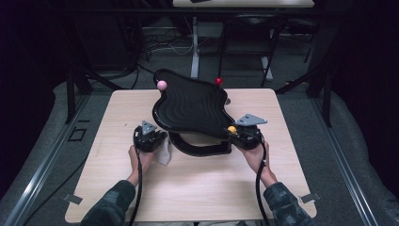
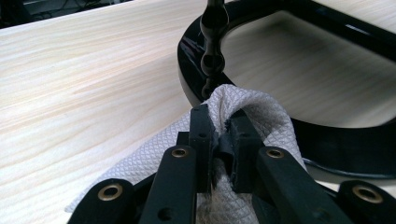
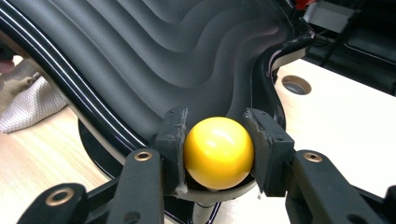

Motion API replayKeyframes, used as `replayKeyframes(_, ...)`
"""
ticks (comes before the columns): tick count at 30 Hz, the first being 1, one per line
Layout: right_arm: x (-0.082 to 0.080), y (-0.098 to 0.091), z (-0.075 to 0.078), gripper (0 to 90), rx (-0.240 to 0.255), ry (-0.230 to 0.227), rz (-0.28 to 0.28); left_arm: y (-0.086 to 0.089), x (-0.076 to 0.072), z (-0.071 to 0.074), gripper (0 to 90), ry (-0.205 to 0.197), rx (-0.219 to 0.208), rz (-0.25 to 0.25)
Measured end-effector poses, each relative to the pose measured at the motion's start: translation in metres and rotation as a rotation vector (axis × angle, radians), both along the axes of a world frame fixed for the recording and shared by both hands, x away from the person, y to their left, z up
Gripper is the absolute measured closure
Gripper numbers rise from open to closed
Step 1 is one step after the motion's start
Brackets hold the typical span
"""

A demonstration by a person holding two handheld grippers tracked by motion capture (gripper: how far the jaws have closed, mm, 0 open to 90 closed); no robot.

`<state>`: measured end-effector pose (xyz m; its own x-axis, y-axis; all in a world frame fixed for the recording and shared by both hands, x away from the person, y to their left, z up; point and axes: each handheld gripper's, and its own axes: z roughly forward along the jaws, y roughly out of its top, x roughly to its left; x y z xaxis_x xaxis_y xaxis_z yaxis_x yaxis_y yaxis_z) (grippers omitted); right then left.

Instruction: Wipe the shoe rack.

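Note:
A black wavy tray (image 1: 190, 106) stands tilted on a black curved base (image 1: 202, 149) in the middle of the table. Coloured knobs sit at its corners: pink (image 1: 161, 84), red (image 1: 219, 81) and yellow (image 1: 231, 129). My right gripper (image 1: 234, 131) is shut on the yellow ball (image 3: 218, 152) at the tray's near right corner, its pads pressing both sides. My left gripper (image 1: 157, 140) is shut on a bunched white cloth (image 2: 243, 116), low beside the base's ring (image 2: 327, 144) at the tray's near left.
The light wooden table (image 1: 141, 193) has a round hole (image 3: 296, 85) near the tray's right side. A thin black turned post (image 2: 213, 42) rises from the base in front of the cloth. Dark frames and cables stand behind the table.

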<state>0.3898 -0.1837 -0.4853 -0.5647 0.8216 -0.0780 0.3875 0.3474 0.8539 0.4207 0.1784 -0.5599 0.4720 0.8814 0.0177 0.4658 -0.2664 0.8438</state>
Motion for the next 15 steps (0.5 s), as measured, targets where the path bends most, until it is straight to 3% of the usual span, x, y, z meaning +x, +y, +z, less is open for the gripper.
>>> replayKeyframes(7,0.002,-0.006,0.001,60.0,0.010,0.012,0.061,0.022,-0.017,0.008,82.3,-0.015,-0.021,0.011)
replayKeyframes(13,0.005,-0.017,0.001,60.0,0.029,0.032,0.176,0.042,-0.034,0.017,82.3,-0.034,-0.046,0.029)
replayKeyframes(15,0.006,-0.019,0.001,60.0,0.029,0.030,0.189,0.044,-0.037,0.020,82.3,-0.040,-0.050,0.031)
